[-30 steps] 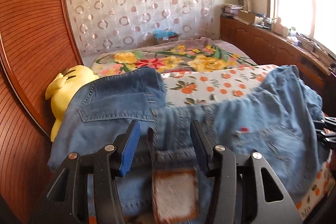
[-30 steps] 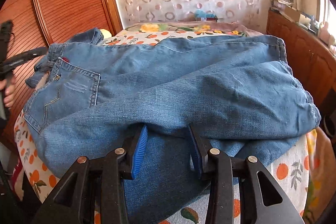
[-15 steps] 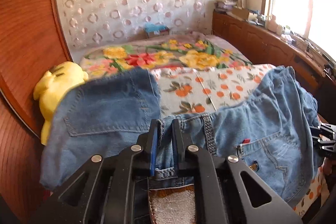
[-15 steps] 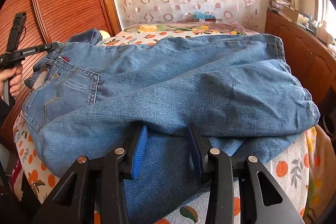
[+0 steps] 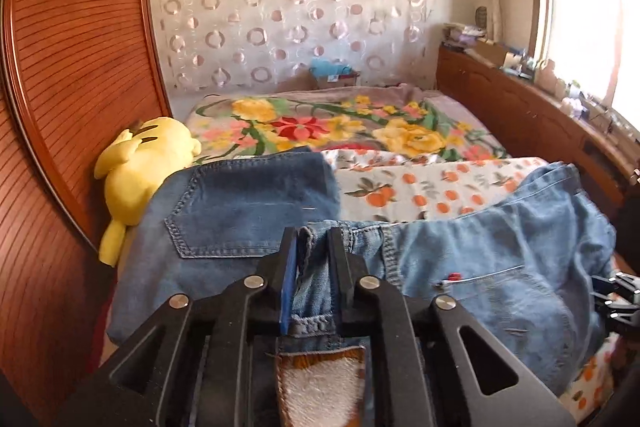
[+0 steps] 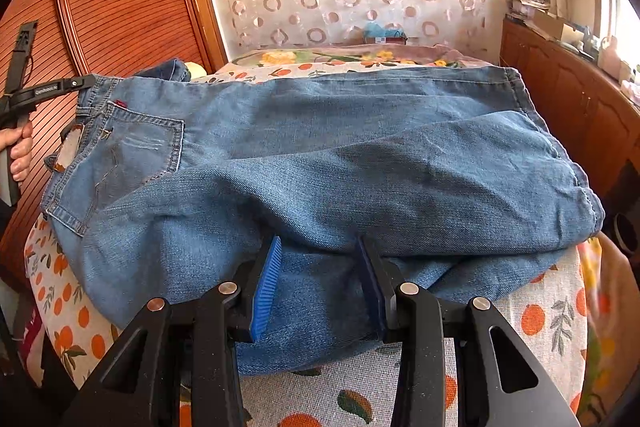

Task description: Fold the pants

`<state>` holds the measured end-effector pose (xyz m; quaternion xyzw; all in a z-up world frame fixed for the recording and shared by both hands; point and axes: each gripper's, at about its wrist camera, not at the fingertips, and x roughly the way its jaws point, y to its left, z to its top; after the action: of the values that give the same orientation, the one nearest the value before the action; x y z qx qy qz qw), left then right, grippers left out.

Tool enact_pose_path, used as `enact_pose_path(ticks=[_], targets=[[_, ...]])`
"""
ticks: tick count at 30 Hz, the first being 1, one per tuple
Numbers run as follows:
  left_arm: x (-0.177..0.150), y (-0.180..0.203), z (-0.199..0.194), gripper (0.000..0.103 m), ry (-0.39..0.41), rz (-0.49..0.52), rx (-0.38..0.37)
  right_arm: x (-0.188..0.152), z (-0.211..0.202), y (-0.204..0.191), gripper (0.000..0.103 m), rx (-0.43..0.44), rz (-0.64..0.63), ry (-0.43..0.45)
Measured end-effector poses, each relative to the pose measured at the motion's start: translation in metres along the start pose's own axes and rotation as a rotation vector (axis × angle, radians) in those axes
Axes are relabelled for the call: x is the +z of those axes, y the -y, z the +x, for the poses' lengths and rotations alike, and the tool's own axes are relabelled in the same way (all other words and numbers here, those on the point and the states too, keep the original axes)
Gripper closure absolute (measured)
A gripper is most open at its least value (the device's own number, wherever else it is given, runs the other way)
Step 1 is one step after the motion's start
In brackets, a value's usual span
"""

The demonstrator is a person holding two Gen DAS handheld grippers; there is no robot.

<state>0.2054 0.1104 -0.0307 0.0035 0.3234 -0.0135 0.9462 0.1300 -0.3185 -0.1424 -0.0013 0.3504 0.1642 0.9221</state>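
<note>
Light blue jeans (image 6: 360, 155) lie across the bed, legs folded over each other. In the left wrist view my left gripper (image 5: 314, 239) pinches the jeans' (image 5: 500, 247) waistband above the leather patch (image 5: 320, 387); its jaws are opening slightly with the denim still pressed between them. The right wrist view shows that left gripper (image 6: 86, 83) at the waistband's far left, held by a hand (image 6: 20, 147). My right gripper (image 6: 320, 247) stands open at the near edge, fingers astride flat denim of the lower leg, tips under the upper leg's fold.
A yellow plush toy (image 5: 140, 167) lies by the wooden panel (image 5: 72, 67) on the left. Darker denim with a back pocket (image 5: 248, 195) rests beside it. An orange-print sheet (image 6: 540, 315) and a floral blanket (image 5: 340, 123) cover the bed; a wooden sideboard (image 6: 580, 99) runs along the right.
My left gripper's jaws have come together on the waistband, and that end of the jeans has lifted a little. The right gripper has stayed where it was.
</note>
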Motion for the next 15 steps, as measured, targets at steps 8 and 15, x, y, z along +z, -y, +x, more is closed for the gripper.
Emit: enact_pose_path(ticks=[8, 15], targets=[[-0.003, 0.035, -0.033, 0.054, 0.062, 0.044, -0.128, 0.003, -0.001, -0.001, 0.063, -0.002, 0.000, -0.004], [-0.012, 0.079, -0.031, 0.027, 0.038, 0.113, -0.207, 0.003, -0.001, 0.000, 0.063, -0.005, -0.001, -0.006]])
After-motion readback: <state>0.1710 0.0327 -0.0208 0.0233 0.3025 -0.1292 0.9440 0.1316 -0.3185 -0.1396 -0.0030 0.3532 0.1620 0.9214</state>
